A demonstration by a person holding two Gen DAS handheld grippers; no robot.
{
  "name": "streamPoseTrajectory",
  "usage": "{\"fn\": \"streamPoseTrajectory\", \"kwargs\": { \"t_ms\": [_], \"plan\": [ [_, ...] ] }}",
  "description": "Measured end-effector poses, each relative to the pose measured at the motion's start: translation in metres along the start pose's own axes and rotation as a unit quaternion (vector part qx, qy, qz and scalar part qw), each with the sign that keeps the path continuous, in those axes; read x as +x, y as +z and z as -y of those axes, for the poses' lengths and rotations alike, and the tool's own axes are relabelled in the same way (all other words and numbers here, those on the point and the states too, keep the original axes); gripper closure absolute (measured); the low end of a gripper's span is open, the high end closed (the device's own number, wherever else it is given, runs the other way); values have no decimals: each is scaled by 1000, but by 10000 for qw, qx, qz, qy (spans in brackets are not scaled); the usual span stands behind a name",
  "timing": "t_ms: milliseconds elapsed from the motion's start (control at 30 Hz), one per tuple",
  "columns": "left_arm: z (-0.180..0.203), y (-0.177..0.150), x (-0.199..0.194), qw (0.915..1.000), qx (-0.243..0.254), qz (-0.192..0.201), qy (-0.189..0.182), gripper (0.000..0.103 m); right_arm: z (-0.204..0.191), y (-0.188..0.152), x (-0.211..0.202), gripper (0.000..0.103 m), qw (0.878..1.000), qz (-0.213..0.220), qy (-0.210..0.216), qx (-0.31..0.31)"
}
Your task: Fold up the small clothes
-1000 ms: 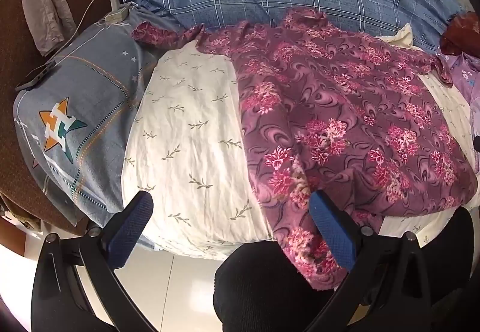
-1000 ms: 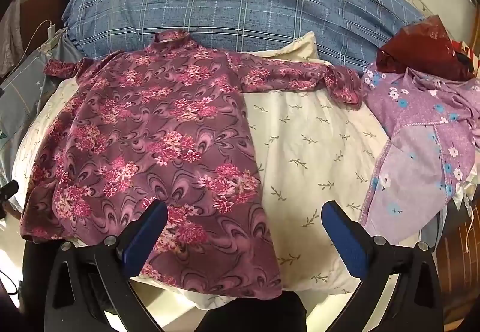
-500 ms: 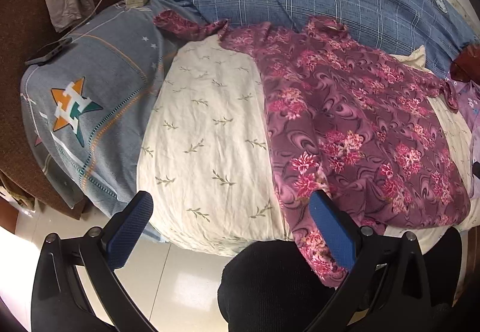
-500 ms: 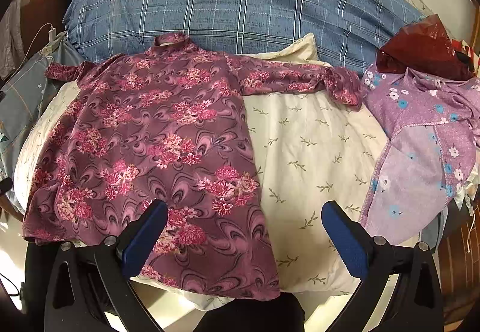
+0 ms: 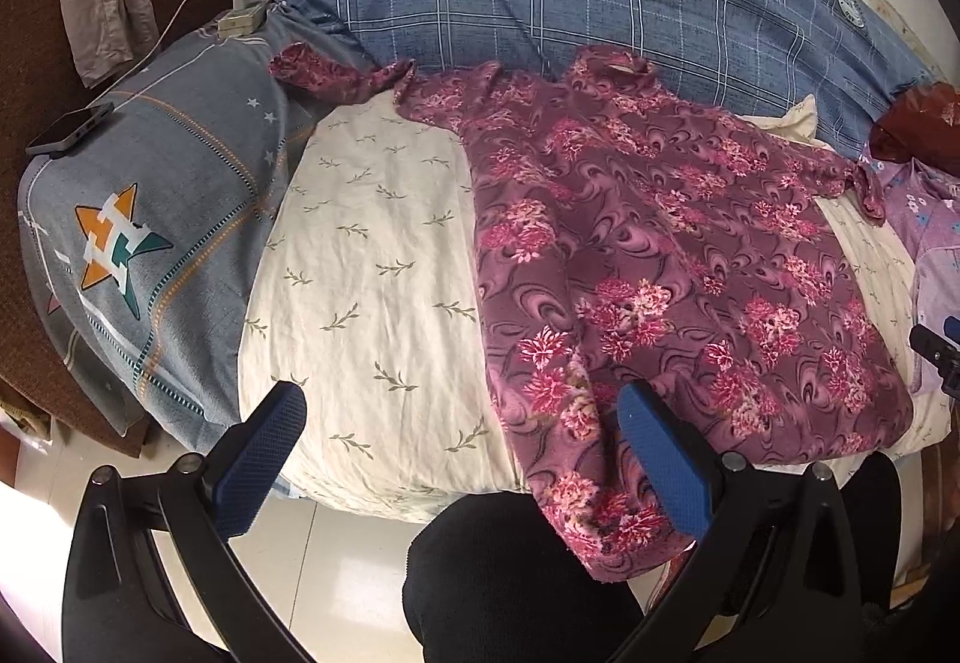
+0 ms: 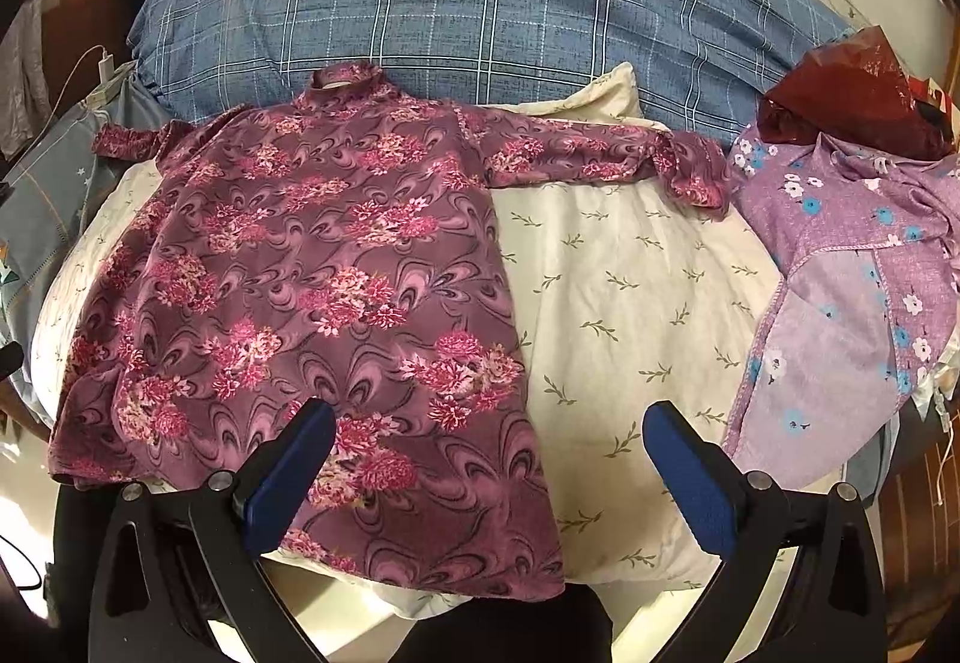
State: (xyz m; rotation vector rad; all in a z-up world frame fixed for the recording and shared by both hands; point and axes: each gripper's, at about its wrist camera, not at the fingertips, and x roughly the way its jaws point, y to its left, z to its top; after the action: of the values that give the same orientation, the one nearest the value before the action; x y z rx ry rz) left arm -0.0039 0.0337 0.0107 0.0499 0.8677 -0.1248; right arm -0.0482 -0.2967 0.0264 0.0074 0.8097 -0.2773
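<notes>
A small maroon floral shirt lies spread flat on a cream leaf-print cushion, sleeves out to both sides, collar toward the blue quilt; it also shows in the right wrist view. Its hem hangs over the near edge. My left gripper is open and empty, above the near edge beside the shirt's left hem. My right gripper is open and empty, above the shirt's right hem corner and the cushion.
A blue plaid quilt lies behind. A lilac floral garment and a dark red bag lie at the right. A grey star-print pillow with a phone and charger lies at the left.
The left gripper has pulled back and swung left, so the shirt sits further right in its view. The right view has barely shifted. Both grippers stay open.
</notes>
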Motion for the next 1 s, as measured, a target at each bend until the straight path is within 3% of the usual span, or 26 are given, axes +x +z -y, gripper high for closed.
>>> {"fn": "streamPoseTrajectory", "kwargs": {
  "t_ms": [800,1000],
  "plan": [
    [21,1,0,9984,373,-201,-362,0,6,1,2,1,9999,-82,-35,62],
    [36,2,-9,9973,731,56,-75,0,4,1,5,1,9999,-133,38,-23]
  ]
}}
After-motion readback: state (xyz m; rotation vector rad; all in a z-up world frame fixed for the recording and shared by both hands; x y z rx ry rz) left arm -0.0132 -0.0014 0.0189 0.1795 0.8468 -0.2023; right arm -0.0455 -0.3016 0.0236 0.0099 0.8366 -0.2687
